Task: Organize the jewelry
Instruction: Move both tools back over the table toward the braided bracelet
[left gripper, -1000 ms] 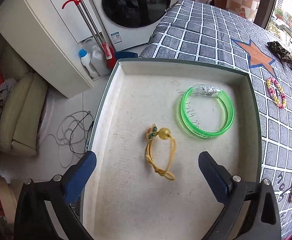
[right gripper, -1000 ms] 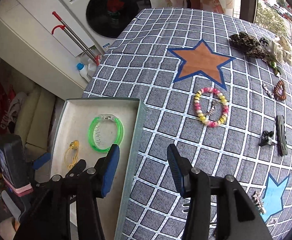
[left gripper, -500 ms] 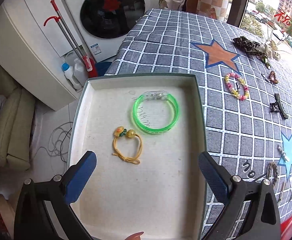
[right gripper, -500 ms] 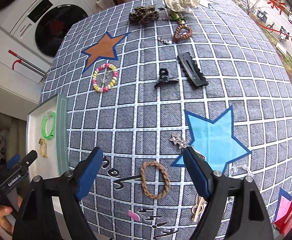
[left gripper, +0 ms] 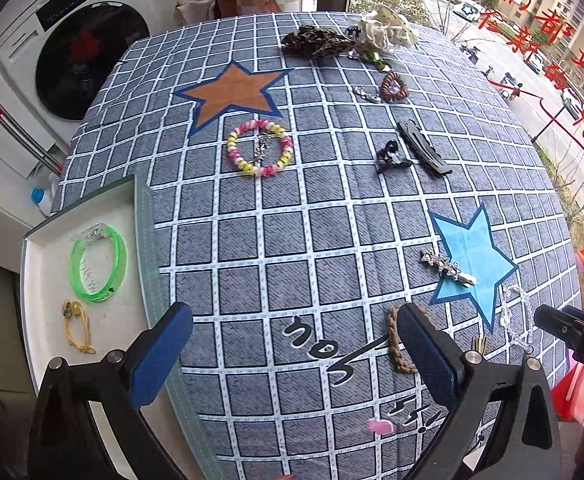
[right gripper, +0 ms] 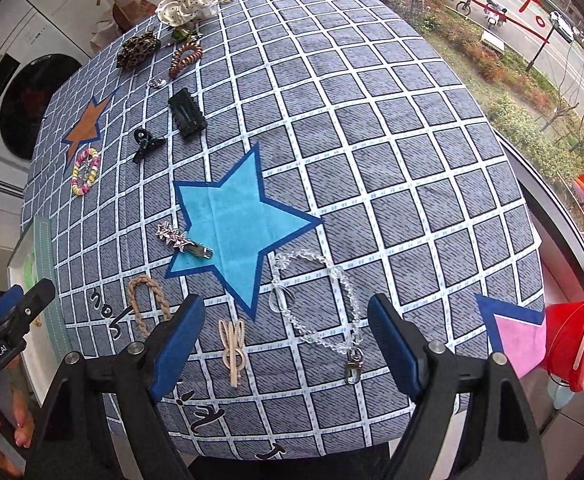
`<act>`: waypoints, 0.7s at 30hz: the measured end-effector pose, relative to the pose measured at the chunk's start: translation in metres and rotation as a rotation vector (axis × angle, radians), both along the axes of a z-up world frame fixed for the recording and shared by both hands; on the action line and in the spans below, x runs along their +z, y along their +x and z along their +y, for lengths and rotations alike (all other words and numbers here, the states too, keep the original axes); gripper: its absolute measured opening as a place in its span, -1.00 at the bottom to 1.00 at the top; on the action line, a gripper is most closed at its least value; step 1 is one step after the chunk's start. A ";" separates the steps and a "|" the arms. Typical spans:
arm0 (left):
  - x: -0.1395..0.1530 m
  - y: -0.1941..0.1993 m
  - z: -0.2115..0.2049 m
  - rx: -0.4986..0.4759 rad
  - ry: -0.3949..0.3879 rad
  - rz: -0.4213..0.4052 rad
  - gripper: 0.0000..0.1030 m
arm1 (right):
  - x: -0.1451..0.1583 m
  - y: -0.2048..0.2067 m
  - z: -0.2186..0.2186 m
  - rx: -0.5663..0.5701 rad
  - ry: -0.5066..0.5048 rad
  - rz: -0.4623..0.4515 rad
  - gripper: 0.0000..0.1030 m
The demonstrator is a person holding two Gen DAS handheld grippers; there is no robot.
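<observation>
- my right tool [right gripper: 282, 340] hangs wide open and empty over the near edge of the counter [right gripper: 411, 128], its blue pads to either side of a clear bead strand [right gripper: 319, 300] with a metal clasp, not touching it.
- just left of that strand lies a pale hair clip [right gripper: 234, 346], then a braided tan loop [right gripper: 146, 304]; a silver star clip [right gripper: 182, 240] rests at the edge of the blue star print.
- my left tool [left gripper: 293, 354] is likewise spread open with nothing in it, hovering above the checked cloth between the tray [left gripper: 142, 248] and the braided loop.
- done so far, as i judge it: only two pieces sit in the tray, a green bangle [left gripper: 98, 262] and a yellow cord tie [left gripper: 76, 328].
- left out: the pink-and-yellow bead bracelet [left gripper: 260, 147], two black clips [left gripper: 407, 152], a brown coil tie [right gripper: 186, 58], a leopard scrunchie [right gripper: 138, 50] and a white scrunchie [right gripper: 188, 0], all well apart from the tray. most of the job remains.
- hard to read: the tray's near end is cut off behind my left tool, and a small green item by the scrunchies is too small to name.
</observation>
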State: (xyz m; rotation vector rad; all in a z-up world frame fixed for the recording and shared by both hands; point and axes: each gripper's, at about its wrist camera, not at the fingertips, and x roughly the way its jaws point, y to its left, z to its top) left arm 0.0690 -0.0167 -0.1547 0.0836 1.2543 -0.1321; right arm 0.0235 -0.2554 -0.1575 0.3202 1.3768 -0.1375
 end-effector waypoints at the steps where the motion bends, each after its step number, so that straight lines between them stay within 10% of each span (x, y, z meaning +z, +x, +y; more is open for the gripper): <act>1: -0.004 0.000 -0.008 -0.015 0.000 0.012 1.00 | -0.002 -0.005 -0.006 -0.011 -0.003 0.007 0.66; 21: -0.066 -0.006 -0.060 -0.073 0.046 0.146 1.00 | -0.058 -0.023 -0.022 0.075 -0.085 0.092 0.66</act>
